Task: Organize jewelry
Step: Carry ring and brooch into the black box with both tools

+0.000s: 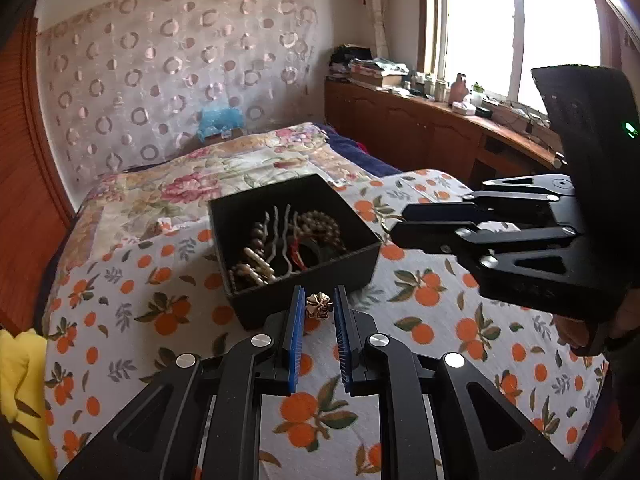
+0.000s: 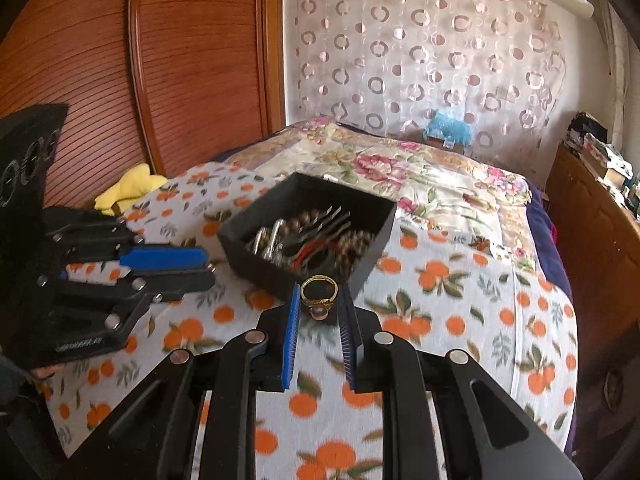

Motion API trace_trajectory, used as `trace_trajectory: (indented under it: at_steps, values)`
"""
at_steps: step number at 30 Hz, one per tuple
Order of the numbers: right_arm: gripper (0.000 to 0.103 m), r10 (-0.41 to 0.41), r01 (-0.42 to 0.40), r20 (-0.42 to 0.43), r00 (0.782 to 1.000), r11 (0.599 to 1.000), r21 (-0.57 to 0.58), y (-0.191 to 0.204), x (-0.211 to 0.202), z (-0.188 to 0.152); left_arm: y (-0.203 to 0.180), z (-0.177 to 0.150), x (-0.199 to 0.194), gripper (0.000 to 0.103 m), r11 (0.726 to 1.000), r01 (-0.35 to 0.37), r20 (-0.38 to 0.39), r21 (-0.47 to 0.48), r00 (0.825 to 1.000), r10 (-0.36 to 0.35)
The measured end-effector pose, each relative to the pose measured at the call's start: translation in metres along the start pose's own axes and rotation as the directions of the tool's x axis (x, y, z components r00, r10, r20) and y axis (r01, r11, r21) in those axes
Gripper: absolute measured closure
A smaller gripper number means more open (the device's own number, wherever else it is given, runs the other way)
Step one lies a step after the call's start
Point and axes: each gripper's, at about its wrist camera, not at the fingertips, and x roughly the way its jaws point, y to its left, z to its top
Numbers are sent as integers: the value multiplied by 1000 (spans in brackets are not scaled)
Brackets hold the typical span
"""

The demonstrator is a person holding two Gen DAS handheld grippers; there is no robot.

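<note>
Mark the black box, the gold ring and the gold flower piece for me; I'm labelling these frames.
black box (image 1: 362,258): left wrist view, on its near right wall.
gold ring (image 2: 319,291): right wrist view, on the band's lower edge.
gold flower piece (image 1: 319,305): left wrist view, on its centre.

Daylight enters through the window (image 1: 520,28), which is blown out to white with no detail. Room brightness is moderate and soft; shadows are faint. Both views show strong fisheye bending and dark vignetted corners. The right wrist view carries motion blur across the bedspread (image 2: 460,292); the left wrist view is sharper.
</note>
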Motion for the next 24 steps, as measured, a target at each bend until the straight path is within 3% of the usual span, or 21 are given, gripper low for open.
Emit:
trace_trajectory:
  at_steps: [11,24]
  values:
    - [82,-3,3,4,1000,999,32,-4,39,36,26,18,7,89,998,-43,17,-36,999,44]
    - [78,18,-19,19,1000,997,76,-12,42,35,42,54,19,89,995,-87,37,-46,995,89]
